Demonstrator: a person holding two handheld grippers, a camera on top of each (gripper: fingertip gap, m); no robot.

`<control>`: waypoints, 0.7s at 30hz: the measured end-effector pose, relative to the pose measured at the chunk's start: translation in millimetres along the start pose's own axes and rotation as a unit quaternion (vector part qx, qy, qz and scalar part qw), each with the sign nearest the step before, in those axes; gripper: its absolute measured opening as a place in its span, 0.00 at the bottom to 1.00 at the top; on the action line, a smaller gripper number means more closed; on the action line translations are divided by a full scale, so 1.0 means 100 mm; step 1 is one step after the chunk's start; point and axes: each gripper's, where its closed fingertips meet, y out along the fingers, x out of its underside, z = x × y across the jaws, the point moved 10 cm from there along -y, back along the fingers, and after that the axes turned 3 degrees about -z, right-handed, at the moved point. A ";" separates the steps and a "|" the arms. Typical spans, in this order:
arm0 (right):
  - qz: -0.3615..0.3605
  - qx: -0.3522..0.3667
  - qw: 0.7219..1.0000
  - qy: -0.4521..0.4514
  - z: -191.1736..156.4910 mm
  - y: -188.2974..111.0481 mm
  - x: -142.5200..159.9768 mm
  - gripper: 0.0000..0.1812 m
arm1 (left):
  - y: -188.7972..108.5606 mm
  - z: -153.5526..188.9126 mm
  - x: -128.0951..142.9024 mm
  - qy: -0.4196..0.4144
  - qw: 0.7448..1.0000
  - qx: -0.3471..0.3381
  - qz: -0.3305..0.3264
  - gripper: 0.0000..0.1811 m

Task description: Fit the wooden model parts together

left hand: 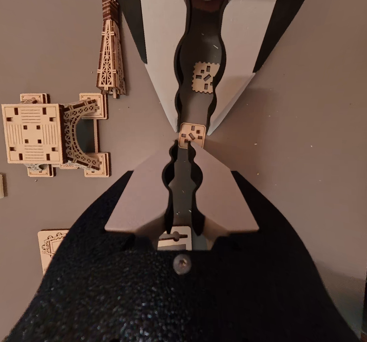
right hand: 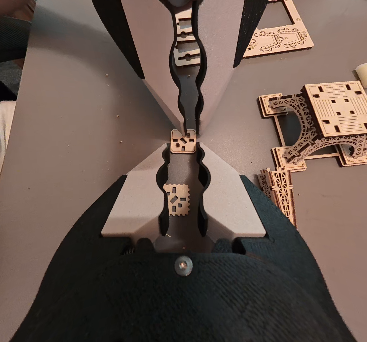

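A small square wooden plate [left hand: 195,131] [right hand: 183,141] with several slots lies flat on the grey table. My right gripper [right hand: 183,146] has a fingertip against each side of it and is shut on it; it enters the left wrist view from the top [left hand: 192,132]. My left gripper [left hand: 182,143] faces it from the other side [right hand: 191,130]. Its jaws stand a narrow gap apart with nothing between them, tips at the plate's edge. A second plate with toothed edges [right hand: 178,200] [left hand: 204,78] lies between my right fingers.
The tower base with arches [left hand: 31,131] [right hand: 335,109] stands to one side. The tower's upper section [left hand: 110,54] [right hand: 278,189] lies beside it. A cut-out parts sheet [right hand: 282,32] [left hand: 49,247] lies behind my left gripper. The table's edge [right hand: 23,74] runs along the left. My two grippers' fingertips are within a few centimetres of each other.
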 end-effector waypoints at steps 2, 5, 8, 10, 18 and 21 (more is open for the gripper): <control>0.000 0.000 1.000 0.001 0.00 0.00 0.00 0.13 | -0.01 0.00 -0.01 0.005 1.000 0.000 0.000 0.03; 0.000 -0.001 1.000 0.001 0.00 0.00 0.00 0.13 | -0.01 0.01 -0.02 0.010 1.000 -0.001 -0.003 0.03; 0.000 -0.001 1.000 0.001 0.00 0.00 0.00 0.13 | 0.00 0.01 -0.03 0.015 1.000 0.000 -0.007 0.03; 0.000 0.000 1.000 0.000 0.00 0.00 0.00 0.13 | -0.01 0.01 -0.04 0.017 1.000 0.000 -0.011 0.03; 0.000 0.000 1.000 0.000 0.00 0.00 0.01 0.13 | 0.00 0.02 -0.07 0.035 0.999 0.002 -0.024 0.01; 0.000 0.002 1.000 -0.002 0.00 0.00 0.01 0.14 | 0.00 0.02 -0.08 0.041 0.999 0.006 -0.030 0.00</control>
